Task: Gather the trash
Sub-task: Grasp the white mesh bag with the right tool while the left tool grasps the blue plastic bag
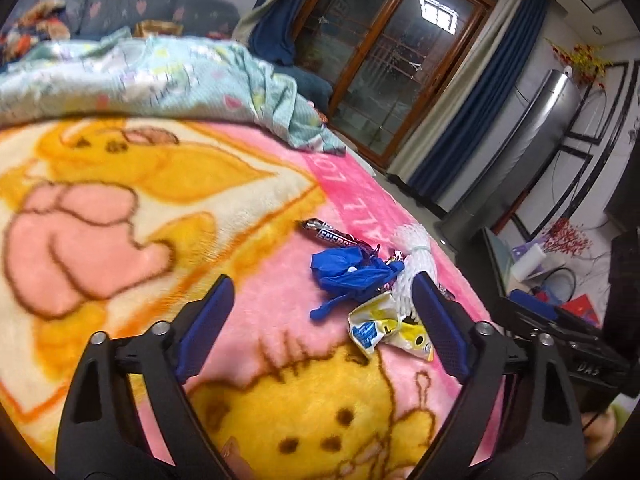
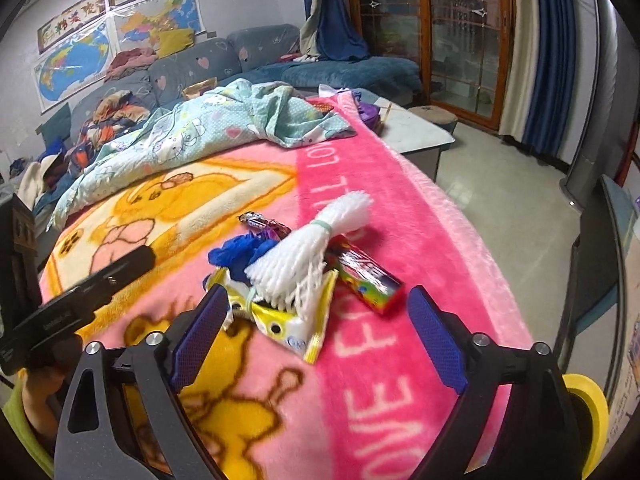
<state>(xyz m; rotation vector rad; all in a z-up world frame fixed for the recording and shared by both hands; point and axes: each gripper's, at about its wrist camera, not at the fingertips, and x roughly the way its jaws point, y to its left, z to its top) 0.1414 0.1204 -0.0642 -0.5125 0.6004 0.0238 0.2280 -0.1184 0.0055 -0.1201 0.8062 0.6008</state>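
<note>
In the left wrist view, the left gripper is being held with its fingers spread wide and nothing between them, low over the pink blanket. The trash is lying bunched at about one o'clock from it: a blue glove, a yellow wrapper, a white foam net touching the right finger, and a dark candy wrapper beyond. In the right wrist view, the right gripper is likewise being held wide apart and empty, with the yellow wrapper at twelve o'clock, the foam net lying over it, and a candy box at one o'clock. A clean pickup is probably best served by centring one piece between the fingers and pressing lightly into the soft blanket before closing.
</note>
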